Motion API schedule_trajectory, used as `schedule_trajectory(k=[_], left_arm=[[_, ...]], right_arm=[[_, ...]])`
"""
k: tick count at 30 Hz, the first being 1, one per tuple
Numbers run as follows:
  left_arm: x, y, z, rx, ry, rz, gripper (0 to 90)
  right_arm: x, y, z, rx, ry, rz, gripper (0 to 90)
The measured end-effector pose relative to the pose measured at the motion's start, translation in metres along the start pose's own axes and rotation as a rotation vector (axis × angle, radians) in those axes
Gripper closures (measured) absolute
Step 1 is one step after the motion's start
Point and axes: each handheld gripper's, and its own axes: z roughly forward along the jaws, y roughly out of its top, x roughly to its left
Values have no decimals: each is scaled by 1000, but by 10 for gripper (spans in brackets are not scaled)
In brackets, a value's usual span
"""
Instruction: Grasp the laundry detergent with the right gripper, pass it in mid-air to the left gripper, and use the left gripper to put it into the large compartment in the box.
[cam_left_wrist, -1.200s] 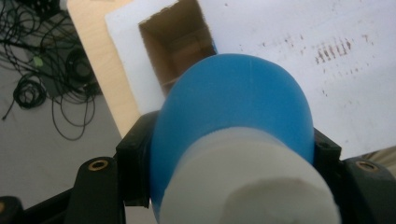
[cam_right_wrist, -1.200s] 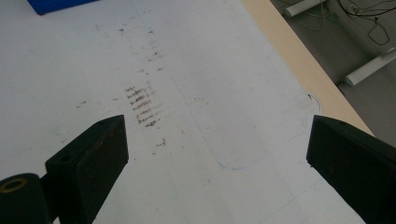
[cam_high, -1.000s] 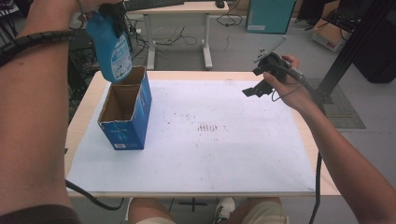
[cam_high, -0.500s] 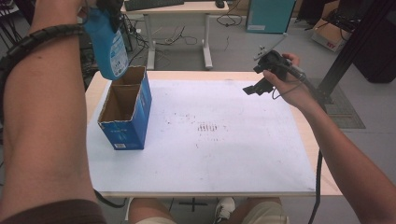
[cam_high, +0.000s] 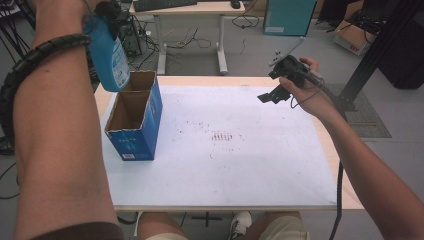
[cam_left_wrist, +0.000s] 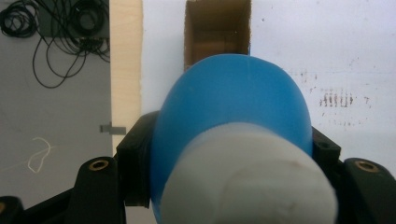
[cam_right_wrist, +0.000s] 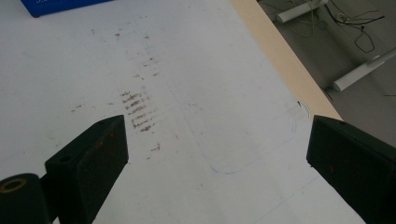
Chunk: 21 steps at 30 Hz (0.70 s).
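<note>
Above the open box, the left gripper still clamps the blue bottle, barely shifted.

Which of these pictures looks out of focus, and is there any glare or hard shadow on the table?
Left gripper view: the blue bottle and its white cap are too close, soft and blurred. Right gripper view: the jaws are slightly soft, the white table sheet sharp. High view: even light, no glare, only faint shadow beside the cardboard box.

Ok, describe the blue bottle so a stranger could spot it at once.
Start at the white table and find the open blue cardboard box at its left edge. Held in the air just above that box, clamped in the left gripper, is the blue bottle: glossy plastic with a white cap, unlike the cardboard box.
</note>
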Motion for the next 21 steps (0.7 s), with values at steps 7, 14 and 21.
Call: schedule_trajectory(k=[7,14,21], left_arm=[[3,-3,4,-2,-13,-27,364],[4,-3,8,-5,-14,-38,364],[4,-3,13,-5,-24,-41,364]], right_arm=[[2,2,-1,-3,0,-4,53],[1,-1,-2,-4,-6,-2,52],[0,-3,-1,-2,-3,5,52]])
